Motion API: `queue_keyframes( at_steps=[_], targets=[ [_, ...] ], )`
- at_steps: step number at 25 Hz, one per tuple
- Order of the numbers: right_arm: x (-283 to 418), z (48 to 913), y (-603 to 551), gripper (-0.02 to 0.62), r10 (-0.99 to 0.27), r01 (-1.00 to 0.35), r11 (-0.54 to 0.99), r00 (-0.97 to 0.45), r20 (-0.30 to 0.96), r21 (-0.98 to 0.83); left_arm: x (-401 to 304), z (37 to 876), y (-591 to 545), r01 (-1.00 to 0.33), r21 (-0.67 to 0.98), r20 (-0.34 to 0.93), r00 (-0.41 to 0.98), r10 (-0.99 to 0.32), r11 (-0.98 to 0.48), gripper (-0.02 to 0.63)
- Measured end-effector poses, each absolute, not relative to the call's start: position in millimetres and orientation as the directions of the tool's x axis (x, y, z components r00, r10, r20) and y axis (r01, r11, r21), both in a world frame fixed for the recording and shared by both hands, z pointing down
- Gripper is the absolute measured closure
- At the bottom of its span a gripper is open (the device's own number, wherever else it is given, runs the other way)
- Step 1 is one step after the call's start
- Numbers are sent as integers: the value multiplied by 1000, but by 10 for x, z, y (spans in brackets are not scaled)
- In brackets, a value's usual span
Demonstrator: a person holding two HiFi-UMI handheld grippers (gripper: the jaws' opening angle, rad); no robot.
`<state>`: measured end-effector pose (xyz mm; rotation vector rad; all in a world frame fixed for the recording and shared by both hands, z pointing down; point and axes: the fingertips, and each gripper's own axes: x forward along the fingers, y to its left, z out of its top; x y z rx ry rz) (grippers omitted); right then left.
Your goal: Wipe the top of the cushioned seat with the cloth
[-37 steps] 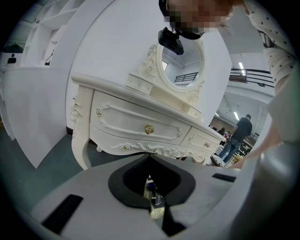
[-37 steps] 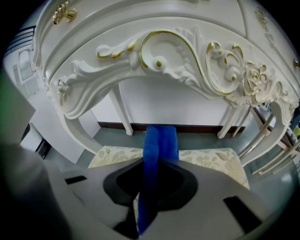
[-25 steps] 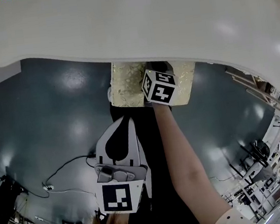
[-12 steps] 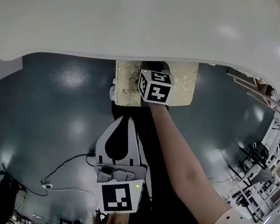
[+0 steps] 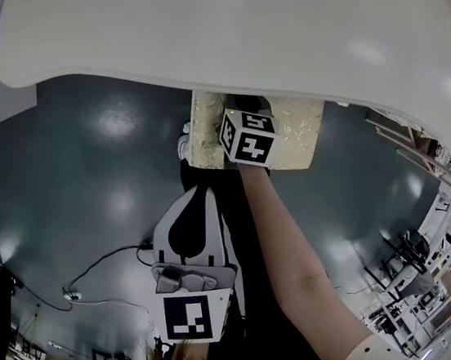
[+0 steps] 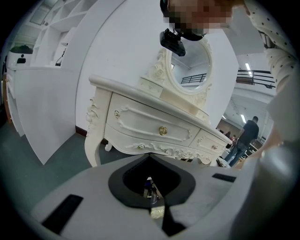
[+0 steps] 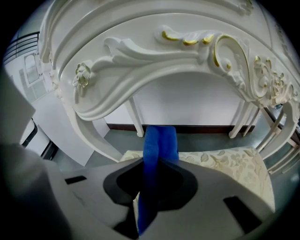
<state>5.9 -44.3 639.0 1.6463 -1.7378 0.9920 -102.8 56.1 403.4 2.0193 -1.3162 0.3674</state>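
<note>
Okay, starting on the left: the left gripper (image 5: 204, 194) sits back close to the person, jaws pressed together on nothing, pointed across at the white dressing table (image 6: 154, 126). My guess is it's just parked out of the way, since wiping only needs one tool.

Moving right, the right gripper (image 7: 151, 187) is reached forward and low under the table's edge. Its jaws are clamped on the blue cloth (image 7: 160, 140), which sticks out ahead over the left part of the cushioned seat (image 7: 229, 164). I can't tell if the cloth is actually touching the fabric. The low reach makes sense to me, because the seat is tucked under the table.

As for writing: nothing readable anywhere, no brand or label, only the black-and-white square markers (image 5: 249, 137) on the gripper cubes.
</note>
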Motion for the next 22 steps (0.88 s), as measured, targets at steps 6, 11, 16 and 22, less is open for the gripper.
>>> queue_keyframes(
  at_steps=[6,11,16,22],
  targets=[
    [-142,6407,-484,538,-591,-987,2,-130,797,-159,-1121,4066,555,-889,398,572,434,-696,-228,607],
    [-279,6379,-524,538,-590,-986,22,-147,794,-166,-1223,4150,773,-893,398,575,422,-701,-211,607],
    [-364,6385,-545,538,-587,-986,42,-155,795,-162,-1271,4073,609,-894,424,583,394,-711,-147,607],
    [-507,6368,-580,538,-582,-981,79,-192,790,-180,-1344,4104,747,-907,387,567,375,-733,-165,607]
  ],
)
